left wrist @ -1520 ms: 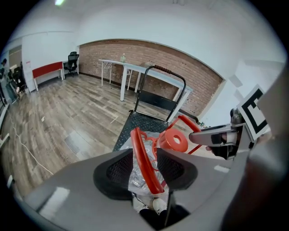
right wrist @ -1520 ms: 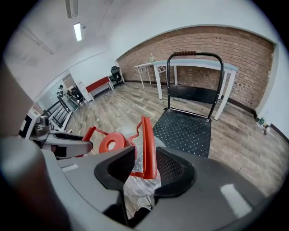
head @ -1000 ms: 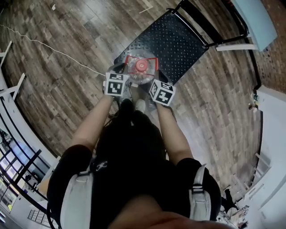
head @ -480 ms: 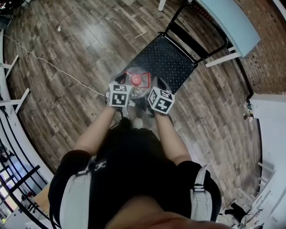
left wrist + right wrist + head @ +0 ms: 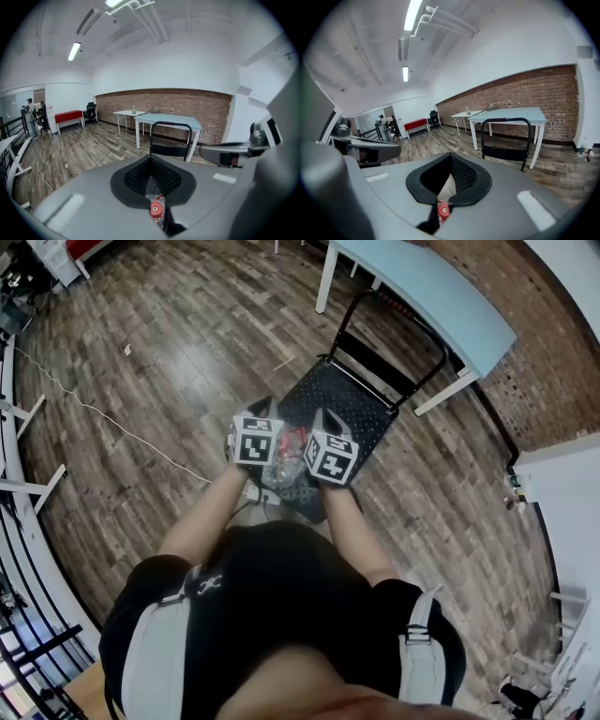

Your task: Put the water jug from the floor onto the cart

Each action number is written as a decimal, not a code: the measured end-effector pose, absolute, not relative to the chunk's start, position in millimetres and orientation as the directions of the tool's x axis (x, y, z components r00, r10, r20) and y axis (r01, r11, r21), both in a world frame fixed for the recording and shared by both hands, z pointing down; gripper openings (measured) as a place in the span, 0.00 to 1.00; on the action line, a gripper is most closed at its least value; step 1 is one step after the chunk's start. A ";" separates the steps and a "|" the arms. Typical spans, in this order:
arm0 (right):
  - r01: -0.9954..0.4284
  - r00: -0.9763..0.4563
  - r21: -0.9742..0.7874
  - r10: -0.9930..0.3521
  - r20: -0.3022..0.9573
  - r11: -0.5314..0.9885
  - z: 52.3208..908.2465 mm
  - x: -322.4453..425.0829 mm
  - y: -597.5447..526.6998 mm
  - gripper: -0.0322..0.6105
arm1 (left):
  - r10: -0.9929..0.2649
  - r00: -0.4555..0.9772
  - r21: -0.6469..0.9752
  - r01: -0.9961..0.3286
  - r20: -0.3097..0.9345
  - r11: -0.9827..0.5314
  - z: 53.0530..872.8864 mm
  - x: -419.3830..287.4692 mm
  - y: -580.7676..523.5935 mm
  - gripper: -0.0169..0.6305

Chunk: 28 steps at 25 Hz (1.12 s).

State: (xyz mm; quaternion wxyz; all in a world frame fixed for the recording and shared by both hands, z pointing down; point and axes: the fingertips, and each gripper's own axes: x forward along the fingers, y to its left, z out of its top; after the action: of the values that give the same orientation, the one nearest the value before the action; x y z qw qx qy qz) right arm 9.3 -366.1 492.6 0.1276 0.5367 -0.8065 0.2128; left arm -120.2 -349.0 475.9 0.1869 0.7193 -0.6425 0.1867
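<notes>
The water jug [image 5: 289, 454], clear with a red cap, hangs above the floor between my two grippers. Only its red cap shows below the jaws in the left gripper view [image 5: 157, 209] and in the right gripper view [image 5: 442, 211]. My left gripper [image 5: 266, 422] and my right gripper [image 5: 318, 429] are both shut on the jug's top, one at each side. Just beyond the jug the black perforated cart [image 5: 349, 405] stands on the wood floor, its handle [image 5: 171, 123] upright at the far end. The jug's body is hidden by the marker cubes.
A light blue table [image 5: 439, 298] stands right behind the cart's handle, with a brick wall [image 5: 525, 91] past it. A white cable [image 5: 112, 423] runs over the floor at the left. White frames and a railing [image 5: 19, 474] line the left edge.
Both grippers have risen with the jug between them, from beside the cart's near edge on the floor to well above it. The head camera has risen too, so the cart looks smaller.
</notes>
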 end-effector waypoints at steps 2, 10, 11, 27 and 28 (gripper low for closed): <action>-0.914 -0.405 -0.197 -0.822 0.401 0.355 475.4 7.7 -368.6 0.07 | -0.864 0.121 0.038 -0.992 0.489 -0.117 464.0 -116.1 -352.8 0.03; -0.886 -0.460 -0.243 -0.814 0.354 0.395 447.6 18.9 -374.7 0.07 | -0.878 0.137 0.051 -0.990 0.459 -0.128 441.2 -110.9 -355.8 0.03; -0.886 -0.461 -0.244 -0.814 0.354 0.395 447.9 19.6 -374.1 0.07 | -0.876 0.137 0.054 -0.991 0.463 -0.126 442.1 -111.1 -354.0 0.03; -0.876 -0.479 -0.259 -0.798 0.365 0.407 453.0 12.5 -366.7 0.07 | -0.871 0.122 0.064 -0.993 0.476 -0.104 445.3 -122.4 -342.1 0.03; -0.877 -0.478 -0.260 -0.798 0.367 0.405 454.2 12.8 -366.5 0.07 | -0.871 0.123 0.066 -0.992 0.475 -0.104 445.5 -122.0 -340.9 0.03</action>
State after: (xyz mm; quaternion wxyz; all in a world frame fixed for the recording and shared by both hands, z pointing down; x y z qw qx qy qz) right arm 12.8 -366.5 454.2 0.0923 0.5026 -0.8331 0.2118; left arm -122.0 -340.9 445.5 0.1879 0.7254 -0.6423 0.1611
